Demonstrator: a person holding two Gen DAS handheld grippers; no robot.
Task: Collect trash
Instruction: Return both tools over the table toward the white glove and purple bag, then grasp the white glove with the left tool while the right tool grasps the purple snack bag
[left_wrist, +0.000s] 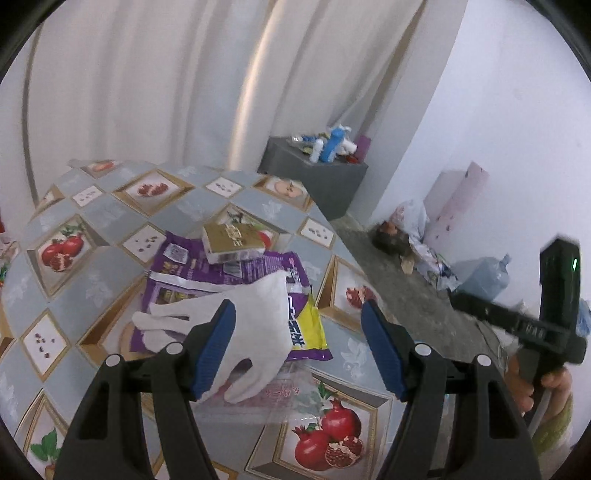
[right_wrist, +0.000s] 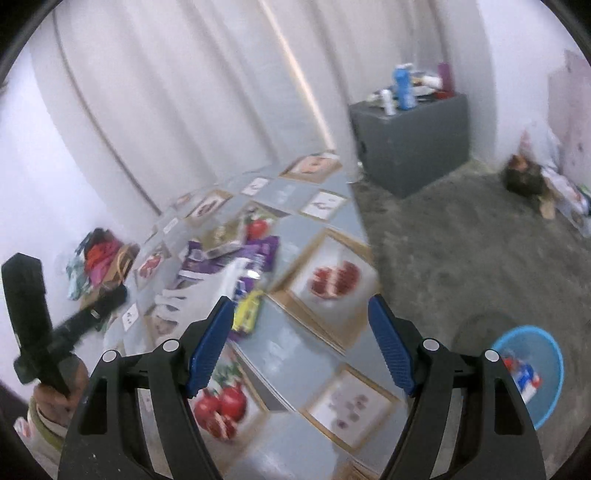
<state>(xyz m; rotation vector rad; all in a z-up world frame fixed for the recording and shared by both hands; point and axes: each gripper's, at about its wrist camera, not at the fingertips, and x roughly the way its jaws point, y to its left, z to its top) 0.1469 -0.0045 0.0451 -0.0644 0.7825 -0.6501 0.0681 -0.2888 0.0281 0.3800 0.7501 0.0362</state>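
Note:
A pile of trash lies on the fruit-patterned tablecloth: purple snack bags, a gold box on top of them, a yellow-and-purple packet, a white glove and a clear wrapper. My left gripper hovers open just above the glove, and its pads press on nothing. My right gripper is open and empty over the table's near right part, with the pile ahead to its left. A blue basket with some trash inside stands on the floor at the lower right.
A grey cabinet topped with bottles stands past the table by the curtain. Clutter and a water jug lie along the right wall. A heap of coloured cloth and bags sits left of the table.

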